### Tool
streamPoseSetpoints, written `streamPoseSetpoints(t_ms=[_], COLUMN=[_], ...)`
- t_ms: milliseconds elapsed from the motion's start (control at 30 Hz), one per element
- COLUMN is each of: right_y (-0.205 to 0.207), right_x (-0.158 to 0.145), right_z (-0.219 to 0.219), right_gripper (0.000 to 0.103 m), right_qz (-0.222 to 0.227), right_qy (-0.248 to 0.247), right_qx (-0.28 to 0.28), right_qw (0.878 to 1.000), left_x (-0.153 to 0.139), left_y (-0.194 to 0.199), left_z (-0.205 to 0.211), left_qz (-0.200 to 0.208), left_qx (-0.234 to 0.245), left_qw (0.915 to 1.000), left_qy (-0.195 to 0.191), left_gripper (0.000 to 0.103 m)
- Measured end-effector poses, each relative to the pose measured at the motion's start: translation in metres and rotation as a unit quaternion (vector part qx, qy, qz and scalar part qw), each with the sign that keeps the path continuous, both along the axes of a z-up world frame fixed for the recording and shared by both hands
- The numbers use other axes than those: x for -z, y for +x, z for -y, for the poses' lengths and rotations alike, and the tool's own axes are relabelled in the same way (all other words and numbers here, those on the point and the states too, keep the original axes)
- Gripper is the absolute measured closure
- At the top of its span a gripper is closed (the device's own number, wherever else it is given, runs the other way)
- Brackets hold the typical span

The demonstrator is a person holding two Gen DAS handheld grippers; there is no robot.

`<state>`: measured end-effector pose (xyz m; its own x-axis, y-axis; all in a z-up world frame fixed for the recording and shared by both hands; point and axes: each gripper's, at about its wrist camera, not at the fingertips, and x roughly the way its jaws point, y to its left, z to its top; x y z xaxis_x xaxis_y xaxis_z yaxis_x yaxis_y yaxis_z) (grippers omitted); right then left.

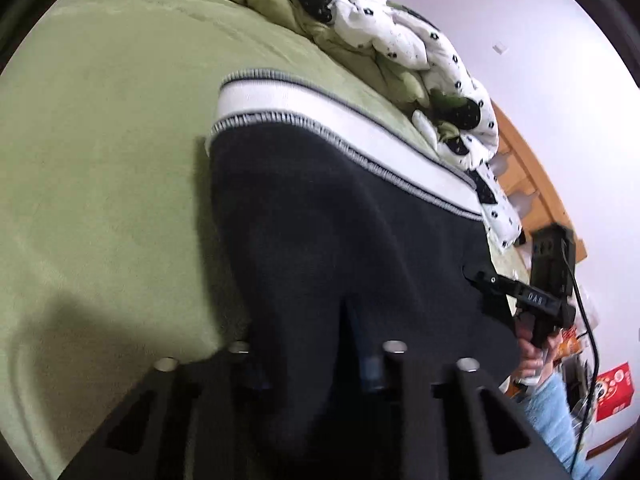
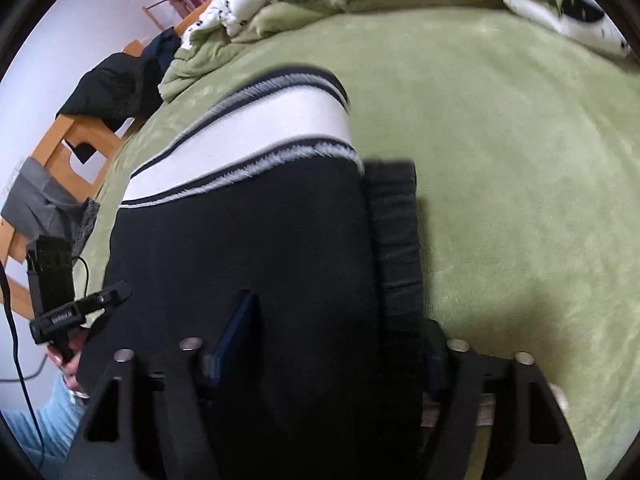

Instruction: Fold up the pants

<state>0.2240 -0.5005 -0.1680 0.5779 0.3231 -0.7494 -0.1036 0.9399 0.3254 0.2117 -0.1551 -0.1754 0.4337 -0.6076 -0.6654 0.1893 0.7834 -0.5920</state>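
Dark navy pants (image 1: 340, 216) with a white, striped cuff band (image 1: 304, 108) lie on a green bed. They also show in the right wrist view (image 2: 248, 240), where the cuff band (image 2: 256, 136) sits on top of a dark ribbed waistband (image 2: 396, 224). My left gripper (image 1: 316, 364) is shut on the near edge of the pants; fabric drapes over its fingers. My right gripper (image 2: 320, 352) is shut on the same near edge at the other side. Each gripper shows in the other's view, the right one (image 1: 480, 278) and the left one (image 2: 120, 294), both at the pants' edge.
The green bed cover (image 1: 100, 160) spreads wide around the pants. A crumpled white and green quilt (image 1: 380, 40) lies at the far end. A wooden bed frame (image 1: 524, 168) with dark clothes (image 2: 116, 84) hanging on it borders the bed. A red box (image 1: 614, 390) stands beyond.
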Motion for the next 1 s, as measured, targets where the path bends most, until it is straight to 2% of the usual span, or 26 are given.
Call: streamPoseSetpoints(t_ms=[33,100,133,233,267,333,433,533,600,667,700,733,767,800,867,900,1000], right_y=[-0.005,-0.016,-0.022,-0.032,-0.033,-0.032,-0.022,-0.006,0.007,0.024,0.033,0.040,0.044,0.043,0.037,0.033,0.016], right_x=[-0.006,-0.020,-0.027,-0.041,-0.044,-0.047,-0.047,-0.040,-0.030,-0.016,-0.003,0.006,0.016,0.022,0.020,0.013,-0.015], right_z=[0.002,0.005,0.000,-0.042,-0.055,-0.084,-0.133,-0.190,-0.224,-0.241,-0.246,-0.249,-0.248,-0.243,-0.235,-0.234,-0.232], right_gripper=[0.063,0.077,0.078,0.079,0.079,0.080,0.080,0.080,0.080,0.080,0.078,0.072,0.069,0.066,0.065,0.056,0.054], right_qz=[0.008,0.022,0.033,0.056,0.060,0.069,0.073,0.077,0.092,0.096,0.091,0.087,0.080,0.078,0.062,0.060,0.107], right_qy=[0.017,0.086,0.093,0.034,0.033,0.052,0.100,0.119,0.111,0.092,0.063,0.039,0.020,0.025,0.025,-0.001,-0.074], right_qx=[0.003,0.012,0.020,0.048,0.051,0.035,-0.008,-0.059,-0.086,-0.092,-0.079,-0.068,-0.070,-0.076,-0.076,-0.072,-0.049], right_qw=[1.000,0.996,0.995,0.997,0.996,0.996,0.992,0.988,0.986,0.987,0.991,0.993,0.994,0.994,0.995,0.996,0.990], left_x=[-0.004,-0.016,-0.021,-0.040,-0.046,-0.055,-0.069,-0.076,-0.071,-0.052,-0.033,-0.022,-0.011,-0.005,-0.004,-0.006,-0.011], left_y=[0.000,-0.002,-0.003,-0.009,-0.012,-0.016,-0.023,-0.031,-0.030,-0.026,-0.023,-0.022,-0.025,-0.030,-0.041,-0.046,-0.064], left_z=[-0.004,-0.012,-0.014,-0.033,-0.046,-0.079,-0.146,-0.200,-0.226,-0.238,-0.240,-0.240,-0.238,-0.234,-0.230,-0.231,-0.236], left_qz=[0.003,0.013,0.019,0.039,0.043,0.047,0.049,0.046,0.039,0.014,-0.011,-0.020,-0.022,-0.011,0.004,0.005,0.005], left_qx=[0.002,0.006,0.006,0.004,-0.005,-0.031,-0.076,-0.107,-0.124,-0.133,-0.134,-0.135,-0.135,-0.133,-0.129,-0.131,-0.149], left_qw=[1.0000,0.9996,0.9995,0.9988,0.9984,0.9980,0.9959,0.9929,0.9901,0.9882,0.9871,0.9861,0.9855,0.9852,0.9854,0.9853,0.9837], left_qy=[-0.009,-0.024,-0.026,-0.030,-0.036,-0.029,0.002,0.027,0.054,0.075,0.087,0.094,0.101,0.108,0.111,0.110,0.100], left_gripper=[0.088,0.090,0.091,0.092,0.092,0.092,0.092,0.092,0.090,0.080,0.073,0.065,0.061,0.053,0.049,0.047,0.046])
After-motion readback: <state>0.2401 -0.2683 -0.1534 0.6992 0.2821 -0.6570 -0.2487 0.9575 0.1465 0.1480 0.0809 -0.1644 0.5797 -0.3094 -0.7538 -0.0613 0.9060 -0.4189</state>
